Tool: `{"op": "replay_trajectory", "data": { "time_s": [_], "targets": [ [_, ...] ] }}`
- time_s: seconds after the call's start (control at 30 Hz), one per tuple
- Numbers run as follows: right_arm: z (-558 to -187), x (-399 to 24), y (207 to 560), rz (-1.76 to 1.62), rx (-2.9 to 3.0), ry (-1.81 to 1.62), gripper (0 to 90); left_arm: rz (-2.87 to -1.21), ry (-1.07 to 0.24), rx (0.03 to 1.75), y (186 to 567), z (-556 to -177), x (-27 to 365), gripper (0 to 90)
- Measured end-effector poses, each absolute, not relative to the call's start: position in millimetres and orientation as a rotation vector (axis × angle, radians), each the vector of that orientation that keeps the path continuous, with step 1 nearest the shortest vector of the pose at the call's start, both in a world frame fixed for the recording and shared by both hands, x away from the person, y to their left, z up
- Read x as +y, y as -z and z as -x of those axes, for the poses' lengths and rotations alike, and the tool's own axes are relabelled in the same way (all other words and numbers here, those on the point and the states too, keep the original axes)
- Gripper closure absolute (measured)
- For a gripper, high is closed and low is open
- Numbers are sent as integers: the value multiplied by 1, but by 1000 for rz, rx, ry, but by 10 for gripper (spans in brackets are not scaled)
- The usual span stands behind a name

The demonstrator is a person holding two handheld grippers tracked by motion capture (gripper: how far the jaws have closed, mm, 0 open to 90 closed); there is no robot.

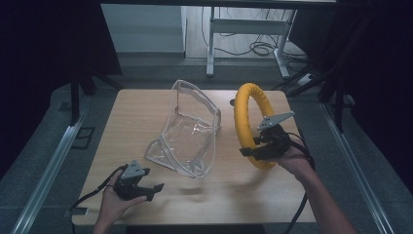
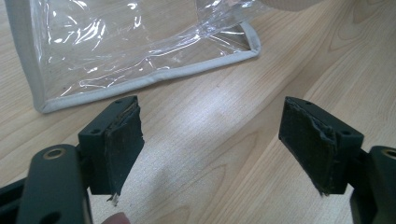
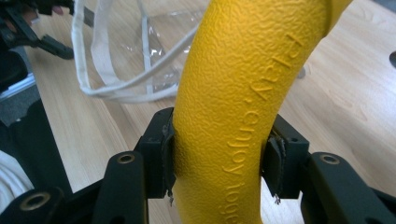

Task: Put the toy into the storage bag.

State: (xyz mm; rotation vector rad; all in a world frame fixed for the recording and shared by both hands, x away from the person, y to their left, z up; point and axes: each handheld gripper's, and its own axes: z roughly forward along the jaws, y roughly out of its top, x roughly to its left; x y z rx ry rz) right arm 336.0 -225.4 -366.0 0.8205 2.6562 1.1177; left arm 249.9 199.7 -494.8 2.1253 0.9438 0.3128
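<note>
The right hand-held gripper (image 1: 258, 148) was clamped on one yellow ring (image 1: 248, 122), its pads pressed against the tube from both sides, as the right gripper view showed plainly (image 3: 224, 163). The ring stood upright on edge, lifted off the tabletop (image 1: 146, 105), toward the 3 o'clock side of it. The grip was at the ring's lower arc, at about 6 o'clock on the ring itself.

The left hand-held gripper (image 1: 146, 187) sat low at about 7 o'clock on the tabletop with its jaws wide apart and nothing between them; in the left gripper view only bare wood lay between the two pads (image 2: 121, 140).

One clear plastic bag (image 1: 190, 131) with a pale trim stood at the centre of the tabletop, its mouth gaping open and facing the ring's side.

The step in hand looked like carrying the ring to the bag to put it inside. The next move would likely call for swinging the ring toward 9 o'clock and tipping it to fit the opening. The limp bag might slide or fold, so the idle left hand-held gripper would probably need to pinch the rim and hold the mouth open.

Count: one ring, one bag, two hand-held grippers.
</note>
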Motion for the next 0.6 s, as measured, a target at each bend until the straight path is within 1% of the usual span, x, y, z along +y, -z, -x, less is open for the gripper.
{"op": "replay_trajectory", "data": {
  "time_s": [0.6],
  "targets": [
    [-336, -222, 354, -810, 2548, -1333, 511, -2119, -309, 946, 496, -250, 199, 215]
  ]
}}
